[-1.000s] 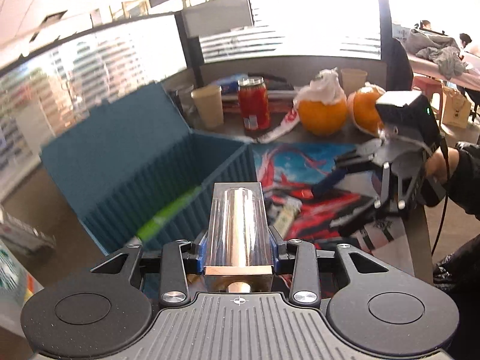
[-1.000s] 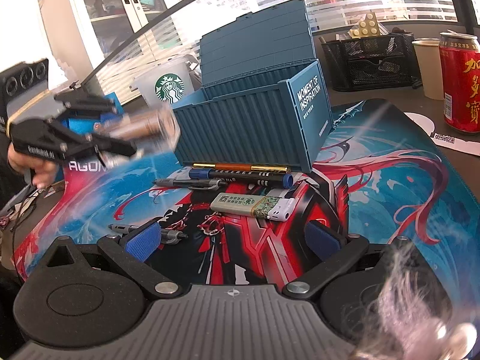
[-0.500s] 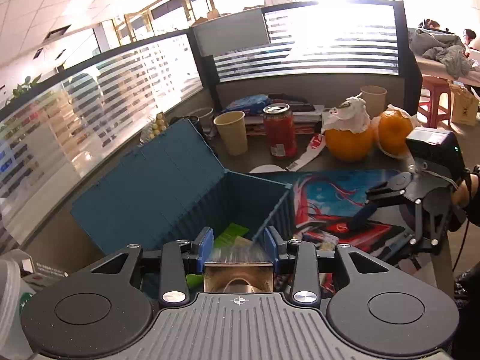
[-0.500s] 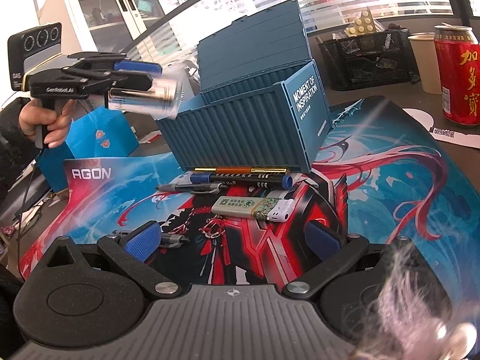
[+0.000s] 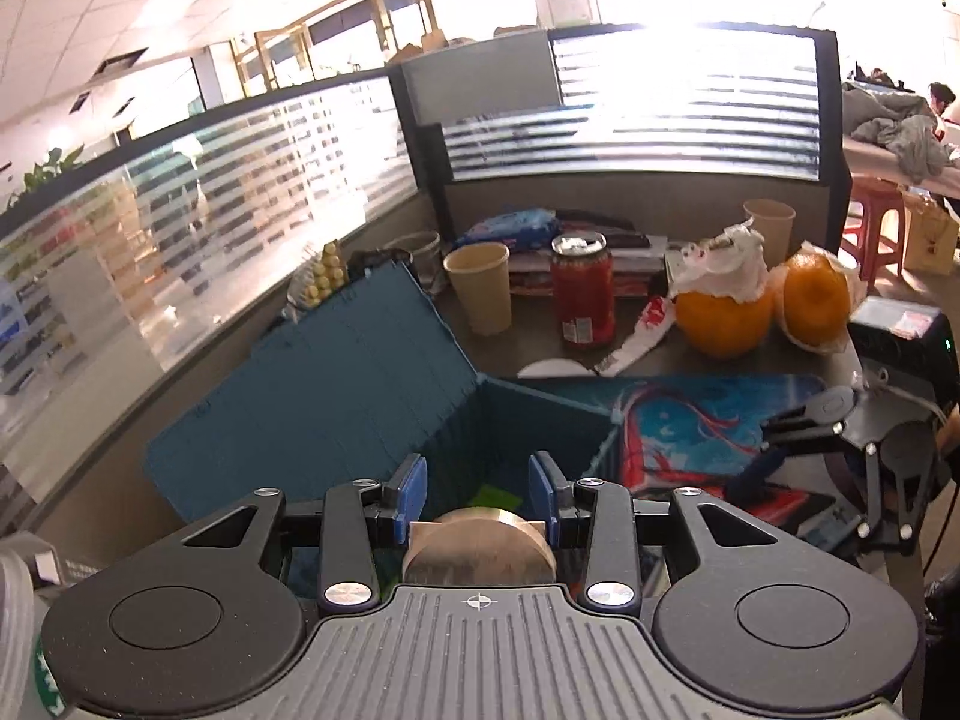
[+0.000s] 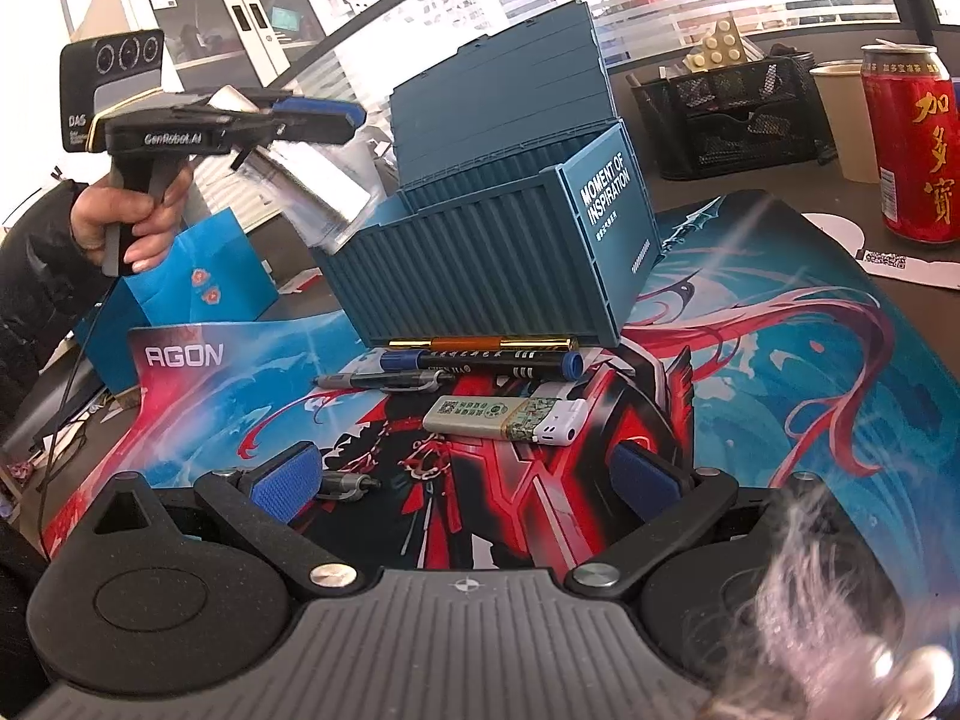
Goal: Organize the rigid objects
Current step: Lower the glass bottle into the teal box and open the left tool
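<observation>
A blue container-style box [image 6: 498, 252] stands open on the printed mat, lid [image 5: 336, 396] leaning back. My left gripper [image 5: 478, 489] is above the box's near end; its jaws stand apart around a clear cylinder with a gold end [image 5: 477, 546], which hangs tilted downward over the box [image 6: 306, 192]. Whether the pads still touch it is unclear. My right gripper [image 6: 462, 474] is open and empty, low over the mat, just short of a lighter [image 6: 504, 417], with several pens [image 6: 480, 354] against the box's front wall.
A red can [image 6: 909, 144], paper cups [image 5: 480, 285], two oranges [image 5: 756, 309] and a black mesh organizer [image 6: 726, 114] stand behind the mat. A blue paper bag [image 6: 198, 276] sits left of the box. A small pen [image 6: 345, 486] lies by my right gripper's left finger.
My left gripper rose and moved over the open box. The cylinder tipped from lying forward between the pads to hanging downward, and the jaws now stand wider. My right gripper stayed still.
</observation>
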Available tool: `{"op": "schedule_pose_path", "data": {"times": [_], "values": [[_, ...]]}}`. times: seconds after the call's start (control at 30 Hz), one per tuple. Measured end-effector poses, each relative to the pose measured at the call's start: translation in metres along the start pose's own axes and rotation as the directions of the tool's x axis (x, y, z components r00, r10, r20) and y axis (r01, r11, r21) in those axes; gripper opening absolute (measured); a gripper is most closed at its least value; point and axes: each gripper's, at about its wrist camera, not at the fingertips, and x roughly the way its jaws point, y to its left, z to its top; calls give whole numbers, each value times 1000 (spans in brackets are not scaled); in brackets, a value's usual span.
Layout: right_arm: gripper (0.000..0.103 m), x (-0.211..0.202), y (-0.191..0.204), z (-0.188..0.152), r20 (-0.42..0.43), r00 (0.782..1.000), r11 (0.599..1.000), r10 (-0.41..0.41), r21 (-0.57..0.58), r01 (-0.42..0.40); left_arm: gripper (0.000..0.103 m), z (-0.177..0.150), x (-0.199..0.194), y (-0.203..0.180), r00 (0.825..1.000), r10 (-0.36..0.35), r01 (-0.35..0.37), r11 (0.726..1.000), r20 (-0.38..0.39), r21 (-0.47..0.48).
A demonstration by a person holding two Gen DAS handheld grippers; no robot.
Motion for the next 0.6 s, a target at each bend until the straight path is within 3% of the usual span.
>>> {"op": "schedule_pose_path", "data": {"times": [0.27,0.6], "values": [[103,0,0,0,4,1000,1000,1,7,-1,36,13,33,8,999,-35,35,999,7,-22],[103,-1,-1,-1,13,1000,1000,-4,20,3,36,6,87,9,995,-97,96,992,-12,-80]]}}
